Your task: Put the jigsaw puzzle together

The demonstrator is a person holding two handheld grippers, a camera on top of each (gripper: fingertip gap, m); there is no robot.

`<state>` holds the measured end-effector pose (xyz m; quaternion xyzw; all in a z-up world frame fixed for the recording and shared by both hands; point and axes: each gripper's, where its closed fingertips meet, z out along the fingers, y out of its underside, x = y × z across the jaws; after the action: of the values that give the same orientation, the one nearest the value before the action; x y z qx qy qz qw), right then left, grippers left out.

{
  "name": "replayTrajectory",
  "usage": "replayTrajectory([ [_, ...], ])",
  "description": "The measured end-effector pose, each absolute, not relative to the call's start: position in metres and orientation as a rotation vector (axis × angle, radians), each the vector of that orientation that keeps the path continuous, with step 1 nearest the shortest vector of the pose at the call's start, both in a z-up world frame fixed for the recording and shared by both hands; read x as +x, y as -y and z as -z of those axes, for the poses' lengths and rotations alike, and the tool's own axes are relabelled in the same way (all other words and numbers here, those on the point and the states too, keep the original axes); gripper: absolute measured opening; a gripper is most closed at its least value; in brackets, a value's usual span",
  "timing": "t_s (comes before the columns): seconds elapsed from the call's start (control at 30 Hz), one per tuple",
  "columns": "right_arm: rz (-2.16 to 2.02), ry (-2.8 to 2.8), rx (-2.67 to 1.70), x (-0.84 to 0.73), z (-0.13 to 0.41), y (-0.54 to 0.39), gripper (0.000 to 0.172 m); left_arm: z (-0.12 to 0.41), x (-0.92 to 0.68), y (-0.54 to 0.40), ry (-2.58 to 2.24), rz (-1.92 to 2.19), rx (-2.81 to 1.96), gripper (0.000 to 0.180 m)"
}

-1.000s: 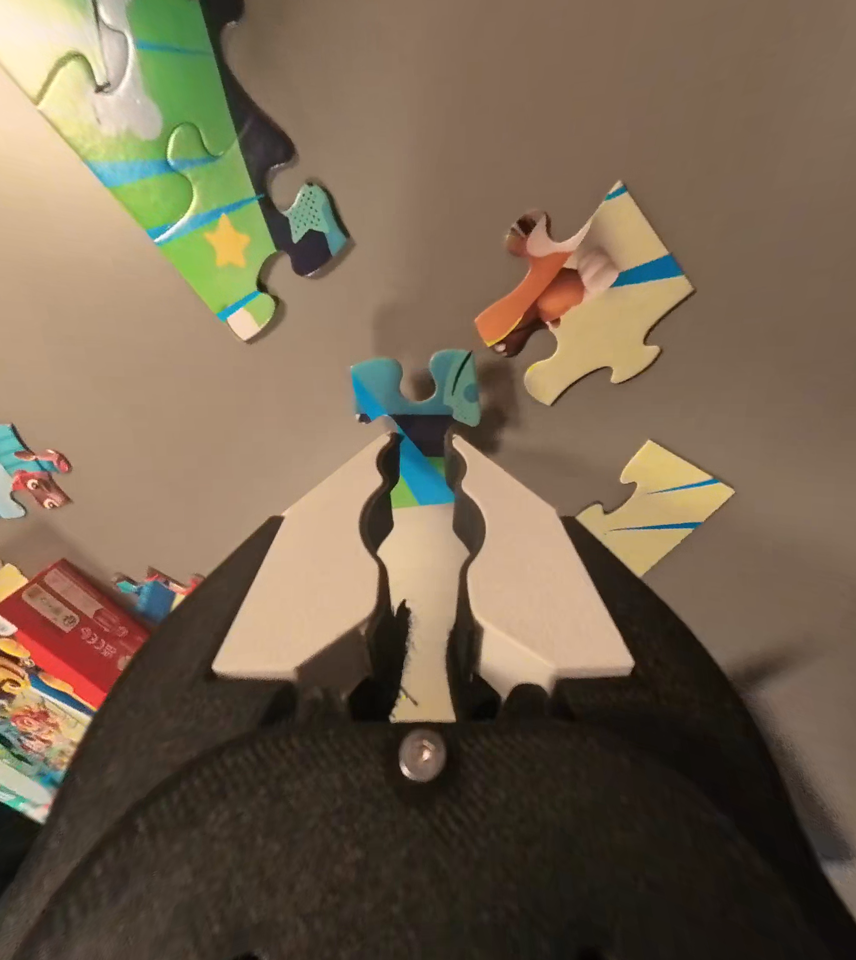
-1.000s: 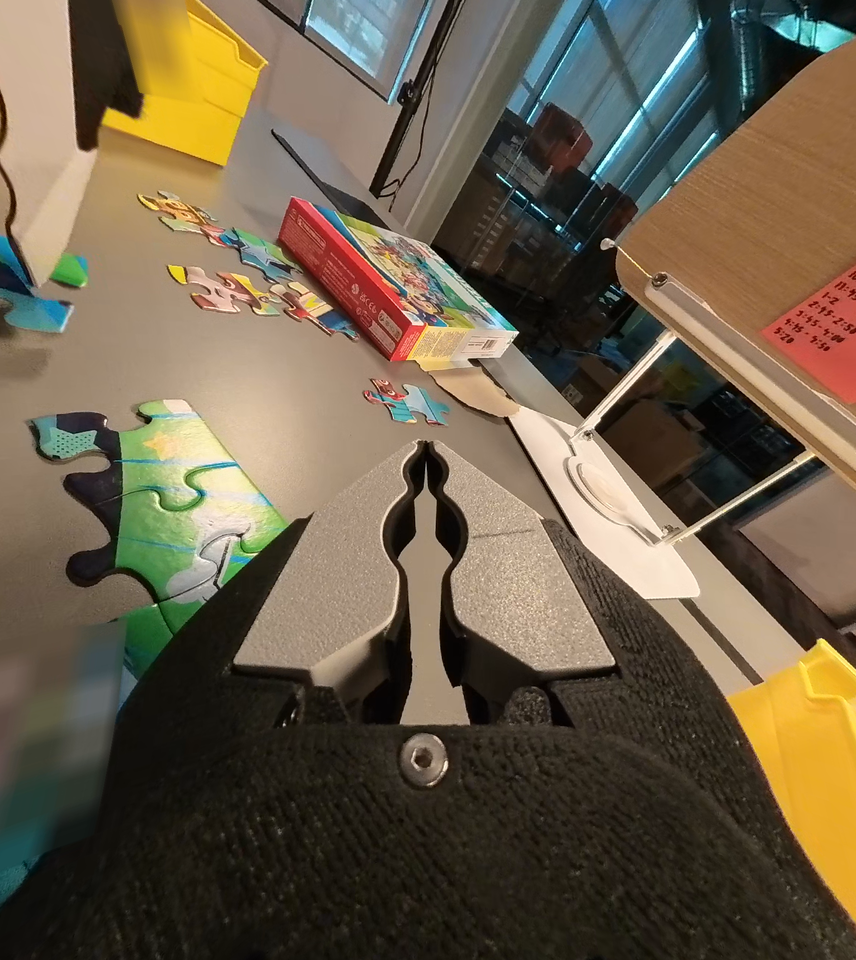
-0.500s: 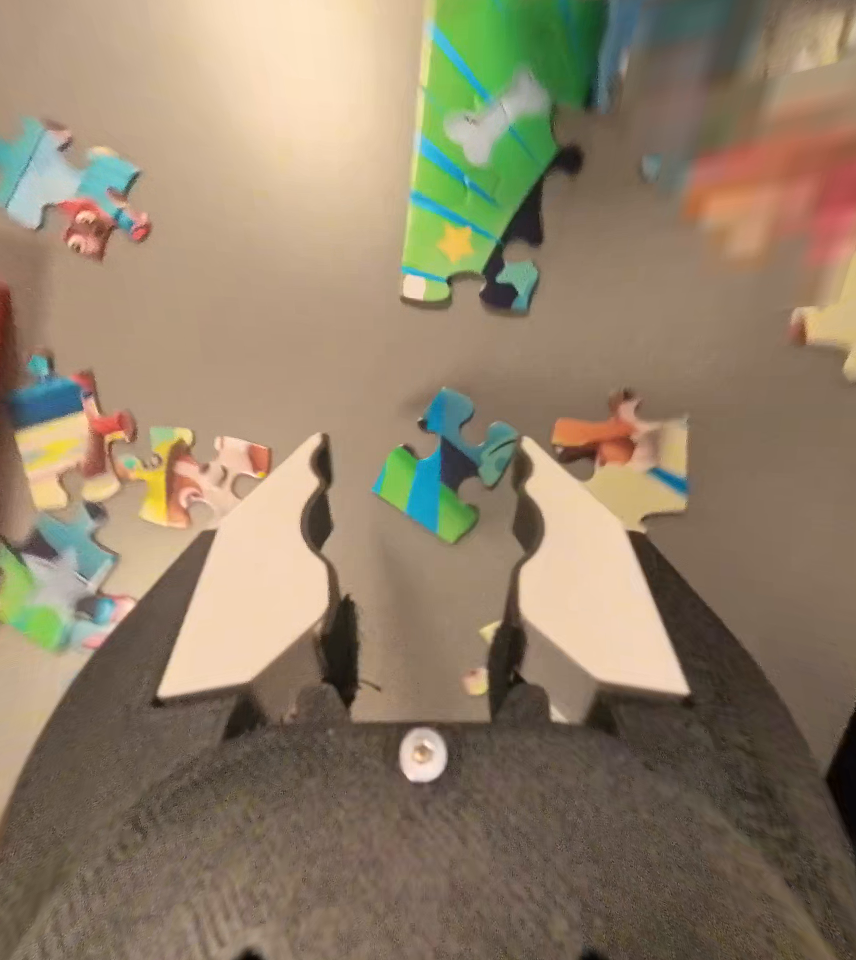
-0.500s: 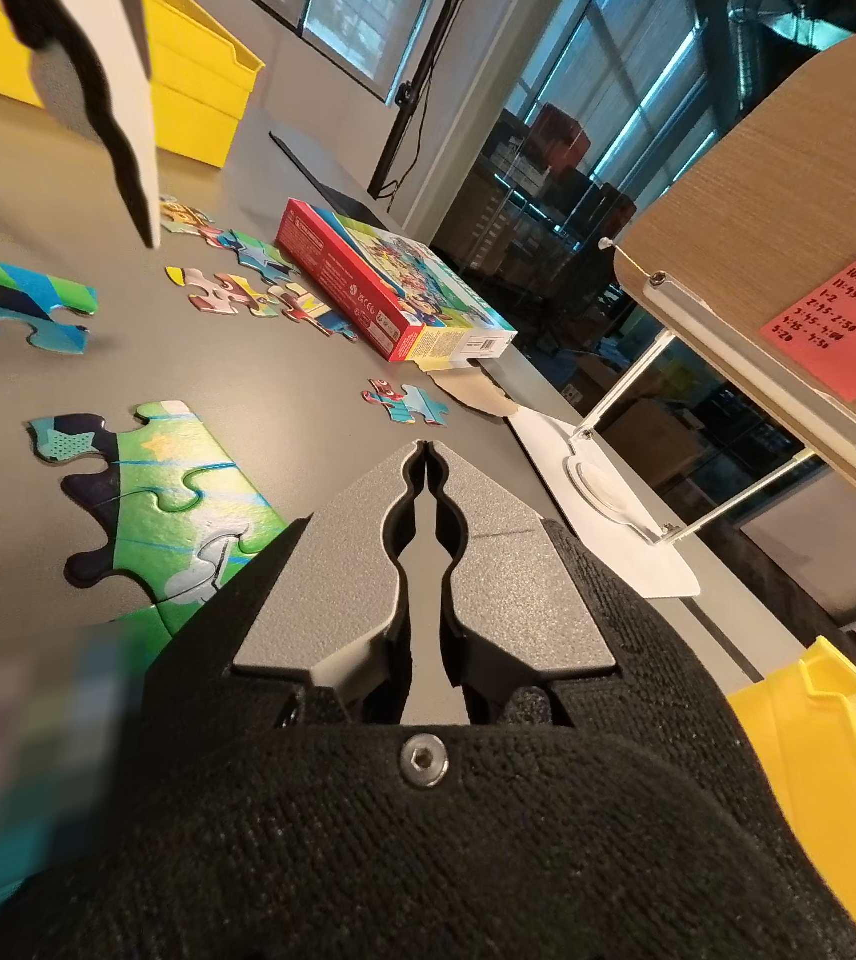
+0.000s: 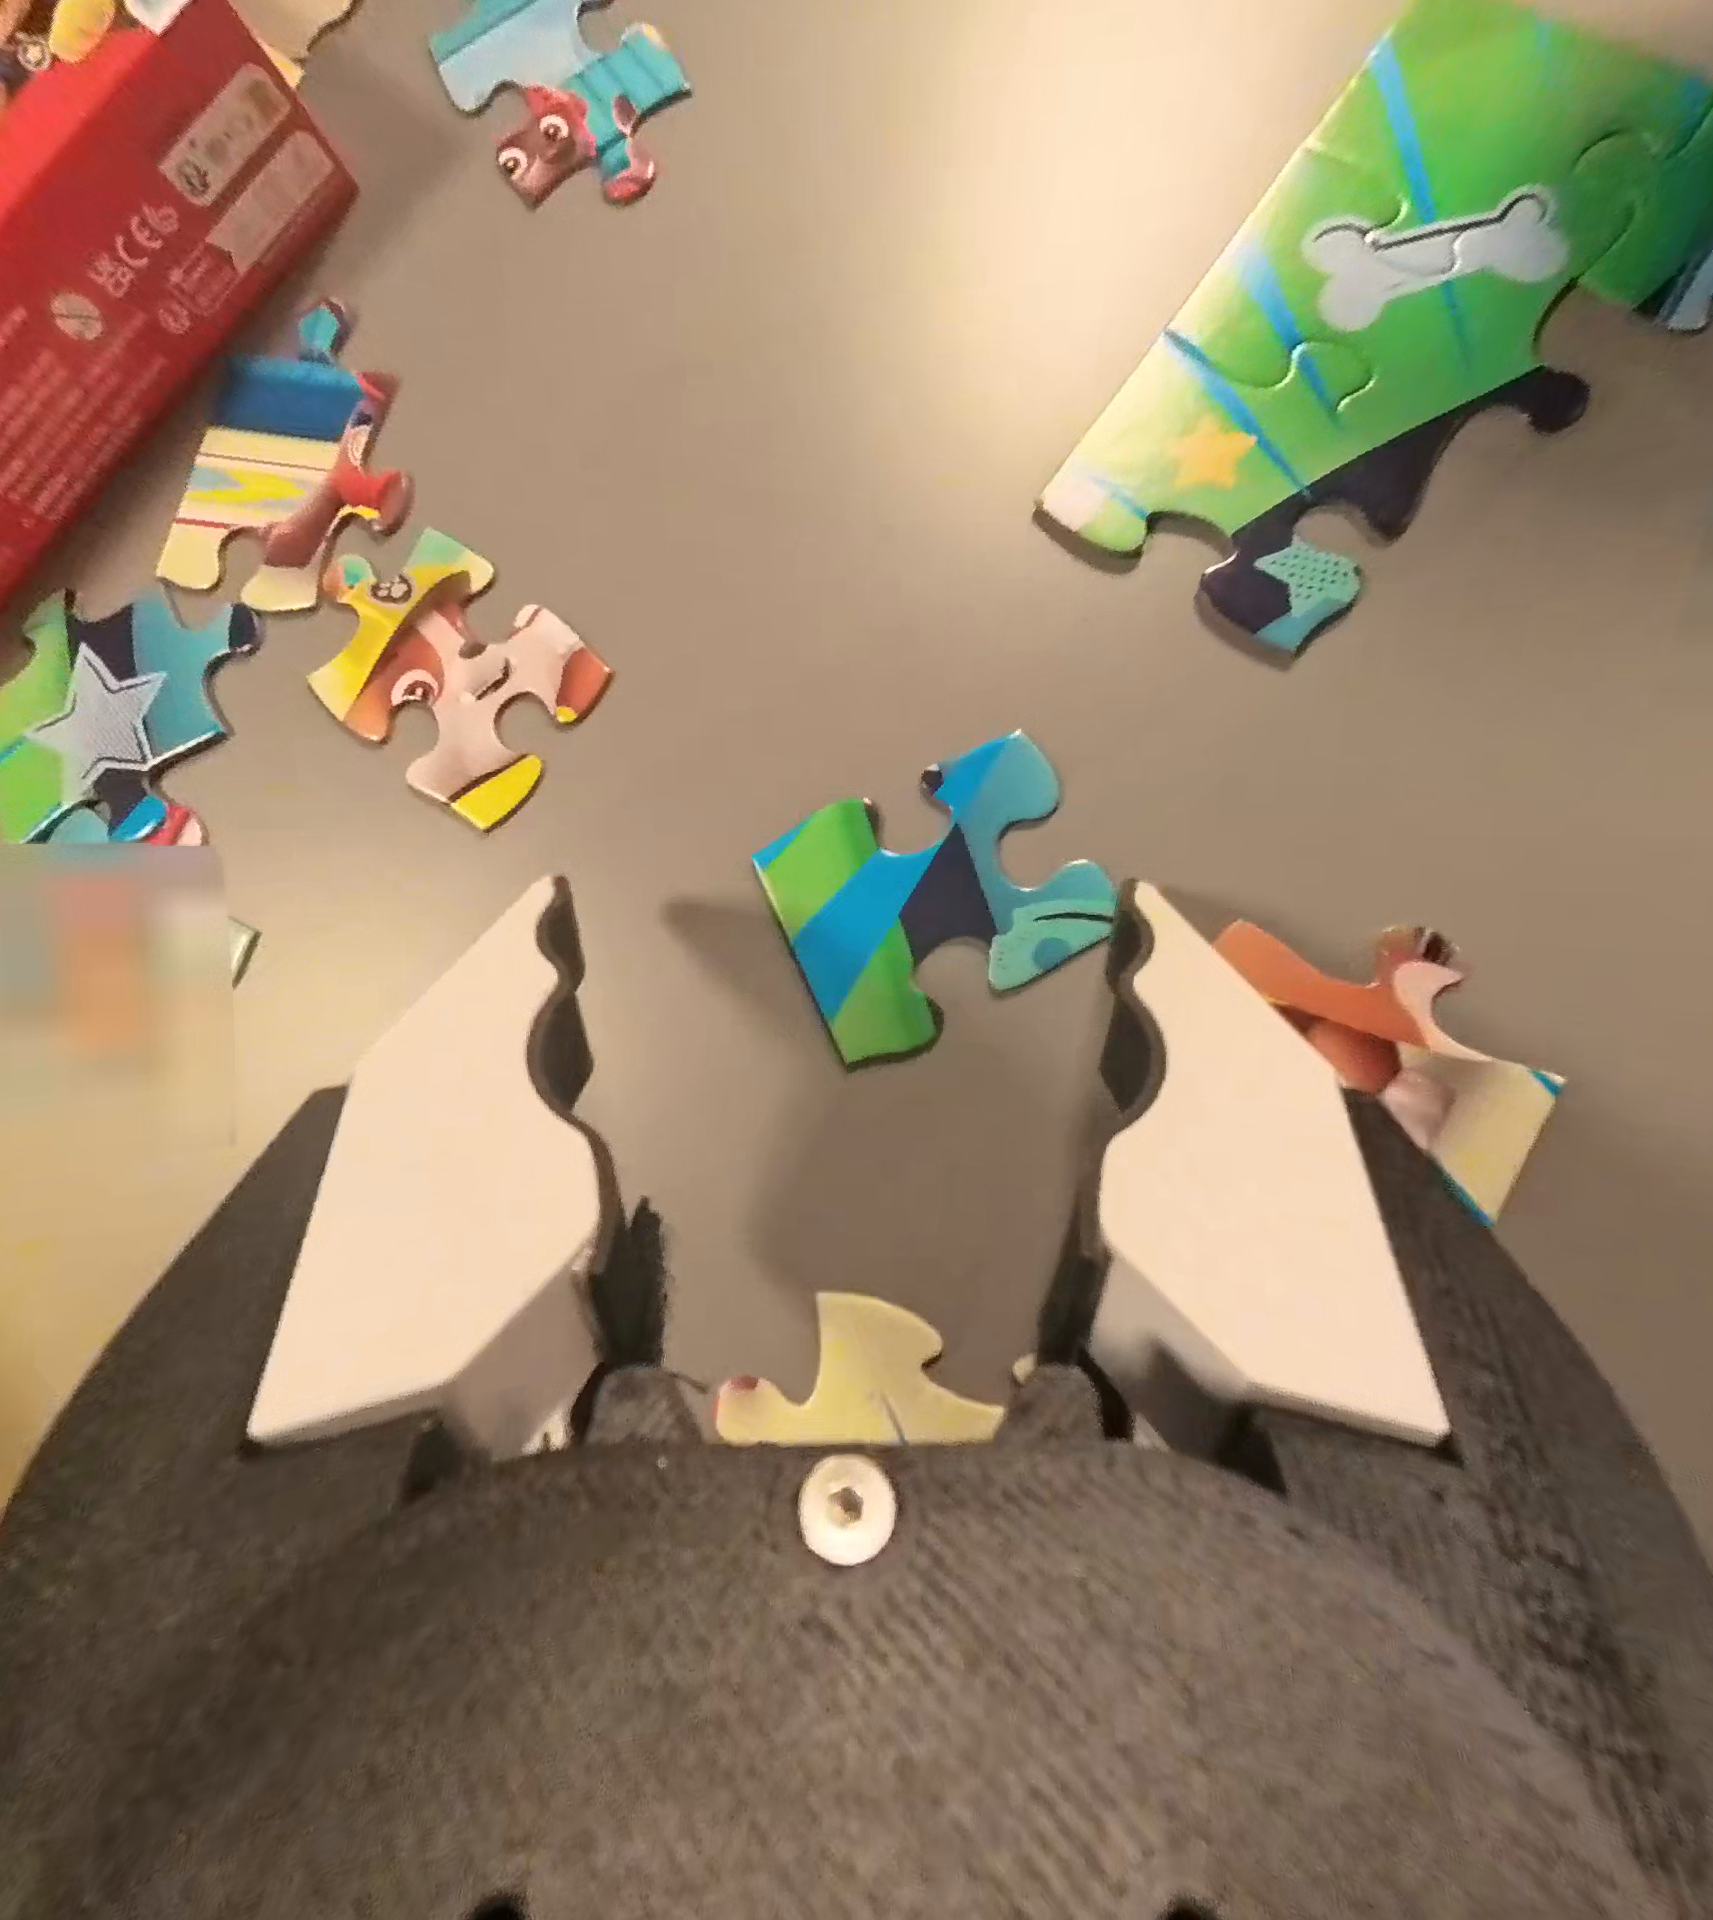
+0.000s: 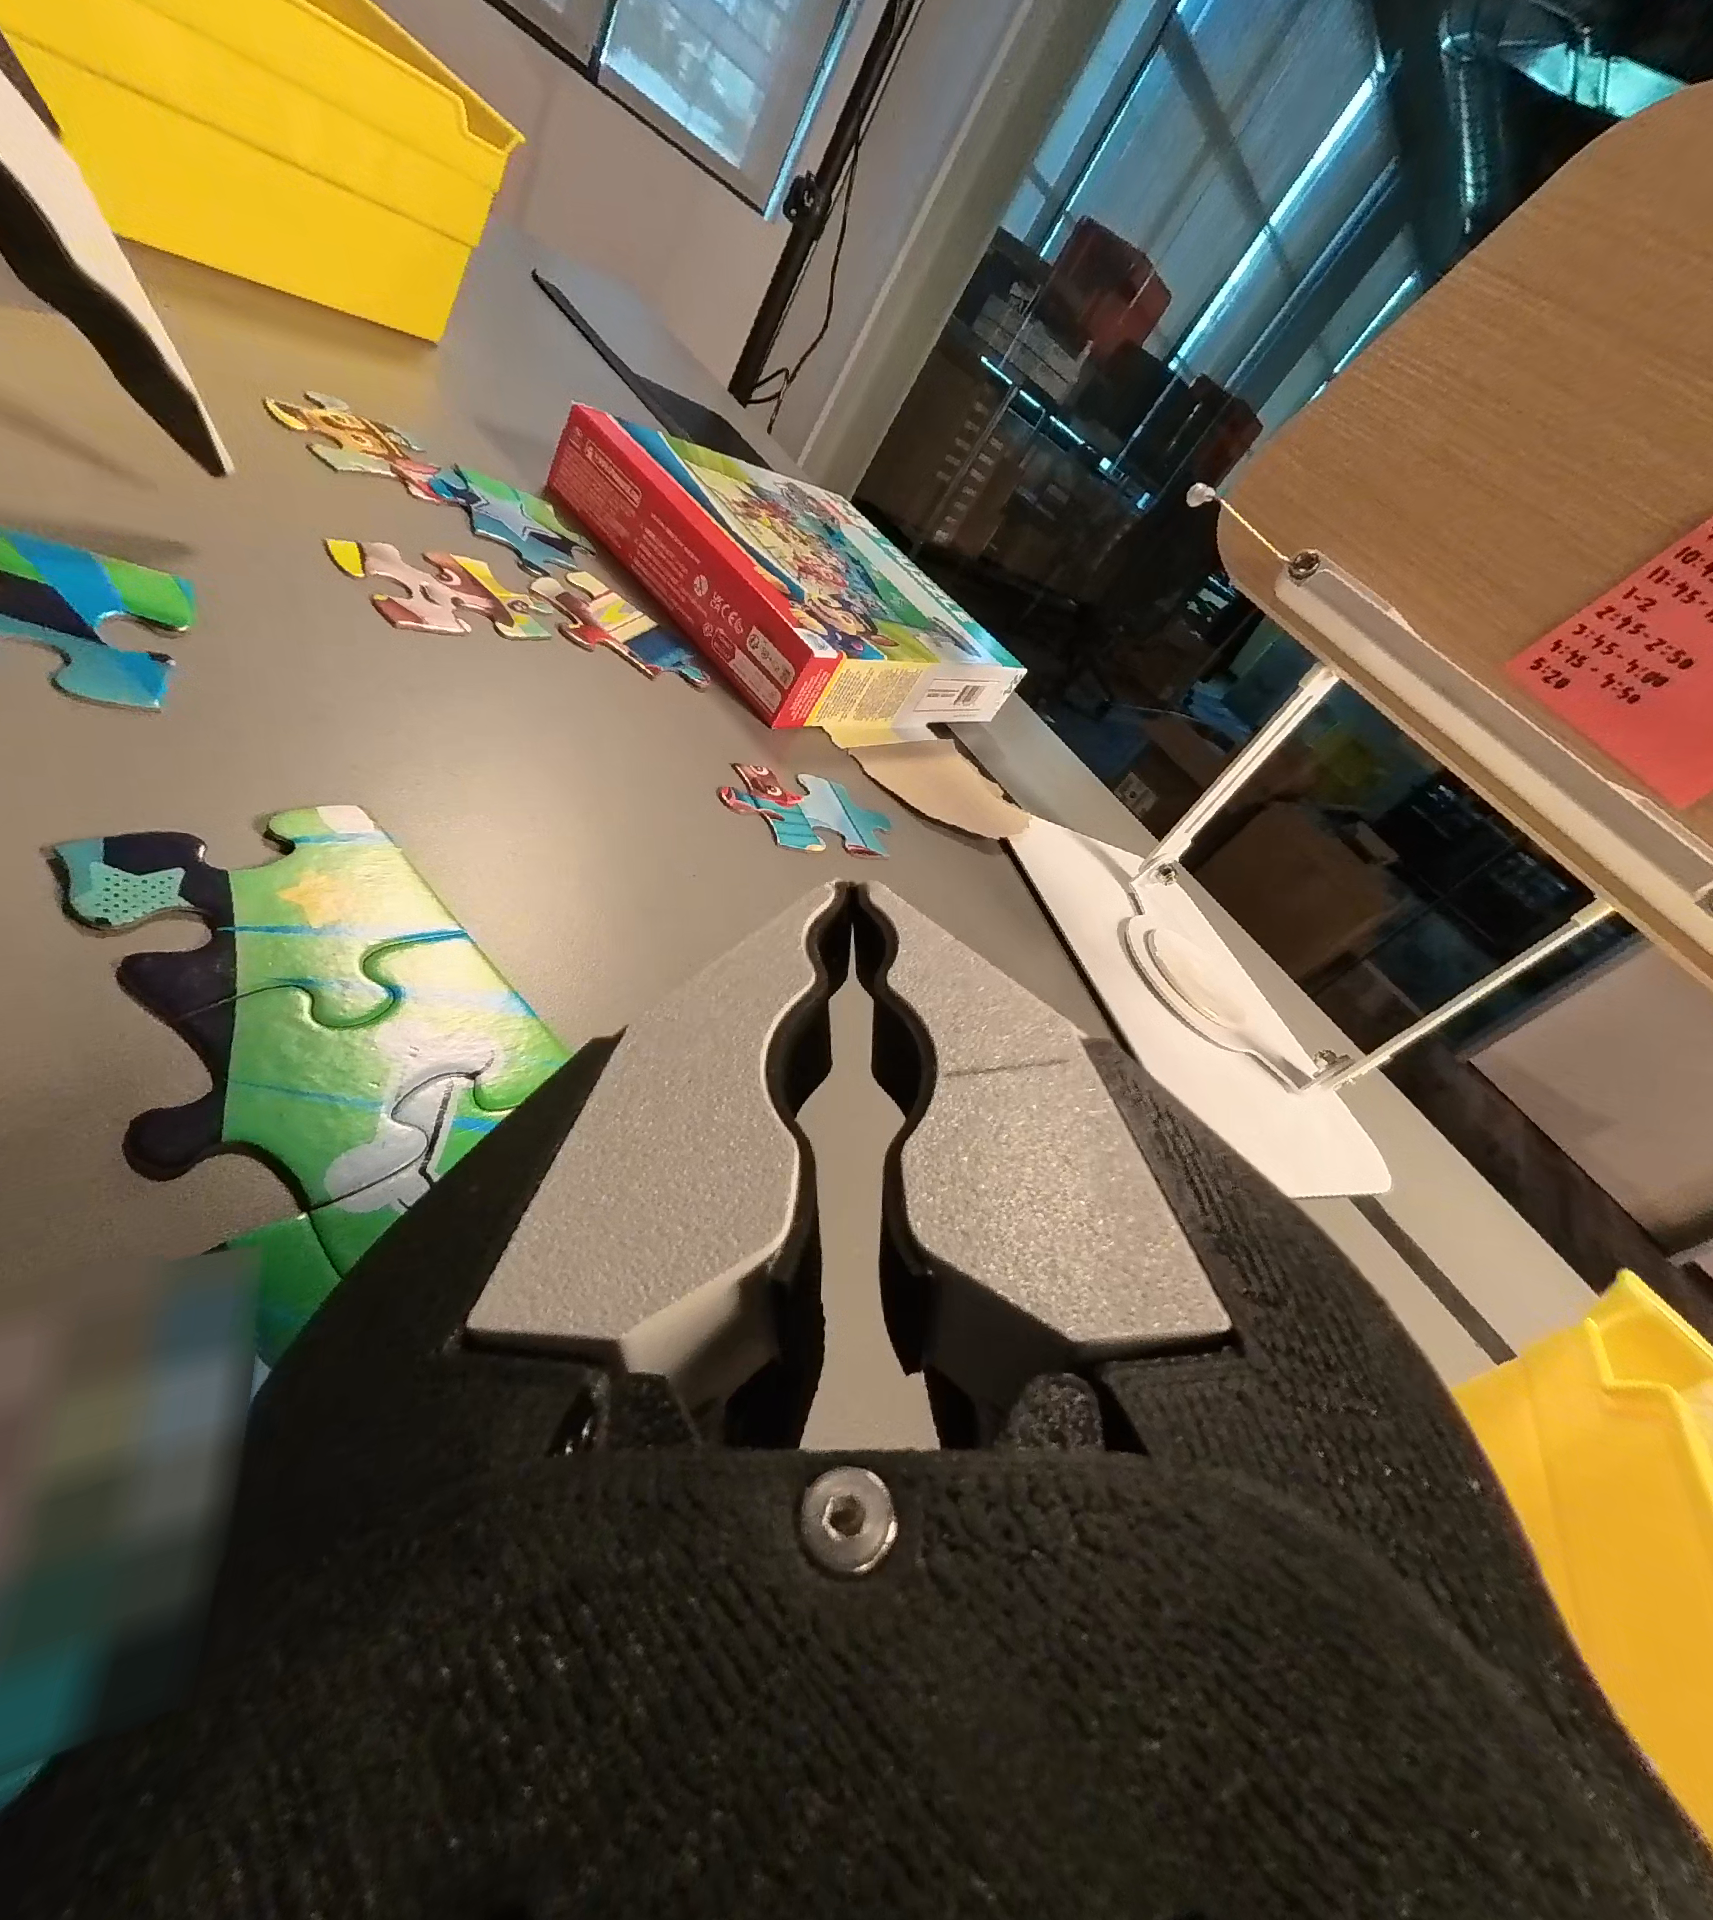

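Left gripper (image 5: 847,904): white wedge-shaped fingers with wavy black inner pads, spread wide, nothing between them pressed; it hangs over the grey table (image 5: 779,468).
Loose piece (image 5: 925,904): flat glossy card with green, blue and navy bands, knobbed edges; it lies on the table between the spread fingers, close to the right-hand pad, gripped by neither.
Orange-and-cream piece (image 5: 1351,1008): just right of the loose piece, partly hidden behind the right-hand finger.
Pale yellow piece (image 5: 862,1392): nearer than the loose piece, at the root of the fingers.
Joined section (image 5: 1403,312): several interlocked green pieces with a bone and a star printed on them, beyond the loose piece to the right.
Scattered pieces (image 5: 457,665): cartoon-printed, left of the loose piece.
Red box (image 5: 52,312): cardboard, beyond those, far left.
Right gripper (image 6: 852,909): grey grainy fingers, tips pressed together on nothing, low over the table near the joined section.
Yellow bins (image 6: 312,135): hard plastic, at the table's far edge.
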<state>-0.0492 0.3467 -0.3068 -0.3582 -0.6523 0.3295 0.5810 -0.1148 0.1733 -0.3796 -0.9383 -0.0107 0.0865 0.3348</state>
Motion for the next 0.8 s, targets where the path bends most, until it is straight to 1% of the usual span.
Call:
replayTrajectory([
  [0.13,-0.772,1.522,-0.837,-0.049,0.306,-0.347,0.0,0.377,-0.125,-0.164,0.027,-0.287,-2.463,0.096],
  [0.33,-0.77,1.527,-0.838,-0.05,0.307,-0.347,0.0,0.375,-0.147,-0.148,0.053,-0.365,-2.481,0.082],
  [0.43,-0.771,1.529,-0.84,-0.05,0.308,-0.347,0.0,0.375,-0.139,-0.151,-0.008,-0.244,-2.462,0.073],
  [0.53,-0.771,1.532,-0.84,-0.05,0.308,-0.346,0.0,0.377,-0.136,-0.157,-0.011,-0.109,-2.443,0.072],
  [0.8,-0.773,1.535,-0.842,-0.05,0.309,-0.346,0.0,0.384,-0.14,-0.166,-0.037,0.026,-2.519,0.057],
])
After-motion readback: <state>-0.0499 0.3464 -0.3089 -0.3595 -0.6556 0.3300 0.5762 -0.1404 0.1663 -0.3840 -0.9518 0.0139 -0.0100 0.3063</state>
